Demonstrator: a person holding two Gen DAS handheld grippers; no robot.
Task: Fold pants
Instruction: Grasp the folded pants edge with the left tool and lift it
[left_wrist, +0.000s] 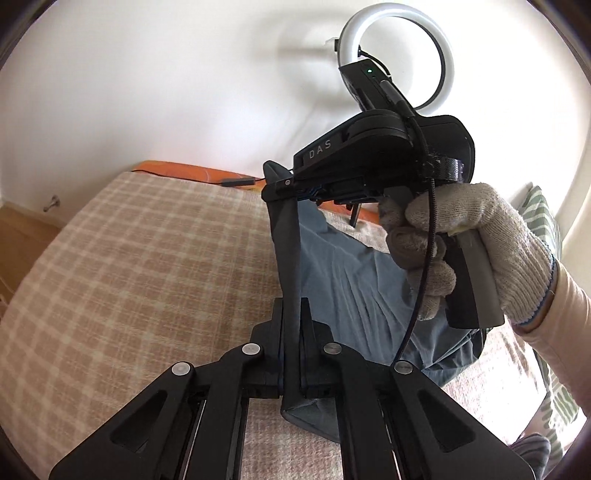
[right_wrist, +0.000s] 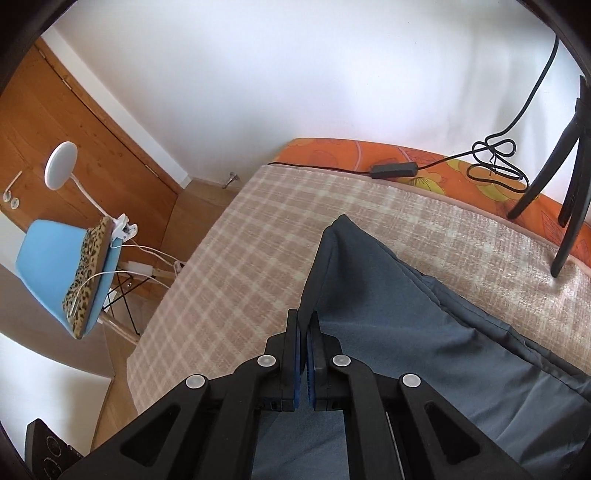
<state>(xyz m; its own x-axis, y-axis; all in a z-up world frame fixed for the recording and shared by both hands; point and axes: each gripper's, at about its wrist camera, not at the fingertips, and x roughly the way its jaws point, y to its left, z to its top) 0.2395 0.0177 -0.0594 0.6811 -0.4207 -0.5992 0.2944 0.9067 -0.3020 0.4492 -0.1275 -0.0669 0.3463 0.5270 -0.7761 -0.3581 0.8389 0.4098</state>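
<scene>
I've got both claws, L (left_wrist: 291, 321) & R (right_wrist: 303, 332), pinched on one edge of the pants (left_wrist: 347, 266), lifted taut over the bed (left_wrist: 147, 258) w/ the rest draped, prob to fold it across.

The only letters to read are "DAS", in pale capitals on the black body of the right gripper (left_wrist: 291, 192), seen from the left wrist camera. They sit on the sloped top of that body, just above where its fingers begin. The dark box (right_wrist: 48, 448) at the bottom left corner of the right wrist view has some pale round marks on it, but they are too small and dim to read.
</scene>
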